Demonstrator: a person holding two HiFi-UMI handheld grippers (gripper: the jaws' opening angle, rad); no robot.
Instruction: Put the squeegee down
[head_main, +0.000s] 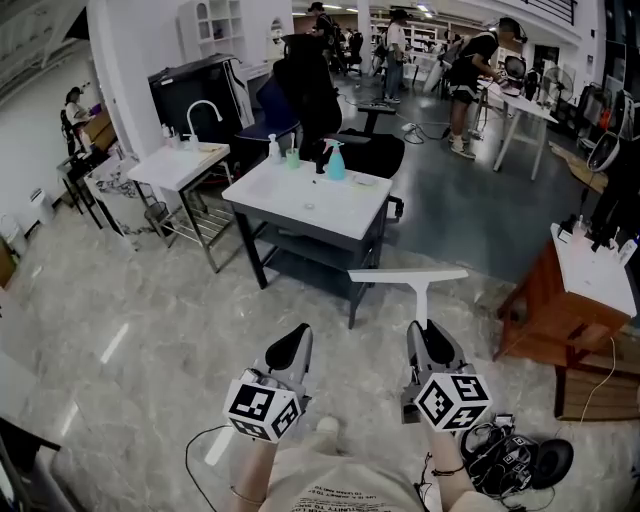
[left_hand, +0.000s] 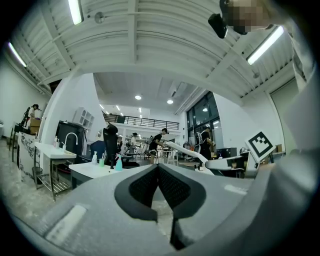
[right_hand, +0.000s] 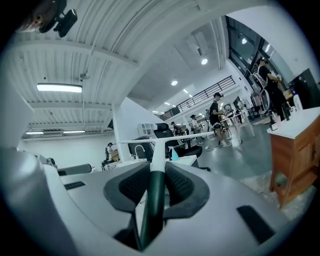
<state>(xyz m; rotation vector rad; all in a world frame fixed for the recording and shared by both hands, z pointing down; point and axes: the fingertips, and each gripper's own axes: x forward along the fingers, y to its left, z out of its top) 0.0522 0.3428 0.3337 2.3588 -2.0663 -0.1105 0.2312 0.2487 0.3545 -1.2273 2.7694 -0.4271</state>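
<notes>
In the head view my right gripper (head_main: 427, 335) is shut on the squeegee (head_main: 408, 273), whose white T-shaped blade juts forward over the floor, short of the white table (head_main: 300, 205). The right gripper view has the squeegee's dark green handle (right_hand: 153, 192) clamped between the pads of the right gripper (right_hand: 155, 176), with the white blade crossways beyond them. My left gripper (head_main: 292, 347) hangs level beside it, shut with nothing in it; its pads meet at the tips (left_hand: 158, 172). From the left gripper view the squeegee blade (left_hand: 184, 150) shows off to the right.
The white table carries a teal spray bottle (head_main: 336, 162) and small bottles. A sink stand (head_main: 180, 165) is at the left, a wooden table (head_main: 560, 310) at the right. Cables and headphones (head_main: 520, 460) lie on the floor by my right side. People work at the back.
</notes>
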